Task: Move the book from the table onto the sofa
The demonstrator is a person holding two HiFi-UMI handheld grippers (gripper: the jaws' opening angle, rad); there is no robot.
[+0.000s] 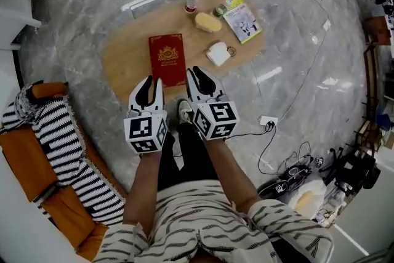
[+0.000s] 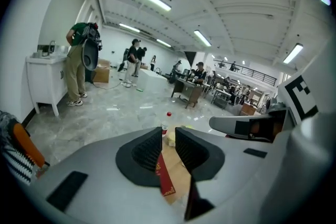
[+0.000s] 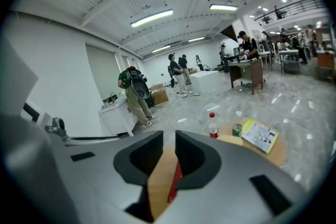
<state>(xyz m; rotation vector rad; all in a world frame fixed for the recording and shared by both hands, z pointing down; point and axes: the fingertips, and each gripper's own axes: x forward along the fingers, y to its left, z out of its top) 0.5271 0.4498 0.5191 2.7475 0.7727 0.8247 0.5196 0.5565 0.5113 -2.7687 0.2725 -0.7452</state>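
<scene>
Striped shirt and both forearms fill the bottom of the head view. No part of the task is complete.

Sofa [image 1: 24,164], orange with a striped throw [image 1: 66,154], stands at the person's left. No book lies on it.

Left gripper [image 1: 154,84] and right gripper [image 1: 196,77] are held side by side over the floor, just short of the near edge of the table [image 1: 123,60]. Each gripper view shows its jaws a narrow gap apart. Nothing sits between the pads; the table top and a strip of red cover show through the gaps, further off.

Book [image 1: 167,59], red with a gold crest, lies flat and closed at the near edge of the table, directly ahead of both grippers. Neither gripper holds it.

Far edge of the table carries a bottle [image 1: 192,2] and a booklet [image 1: 242,20], well apart from the book.

Status, as a judgement:
- Approach: almost complete.
- Grip: not yet made. The jaws probably need a wider gap to take the cover.
- Lift, carry left, set down on the sofa: all outstanding.
</scene>
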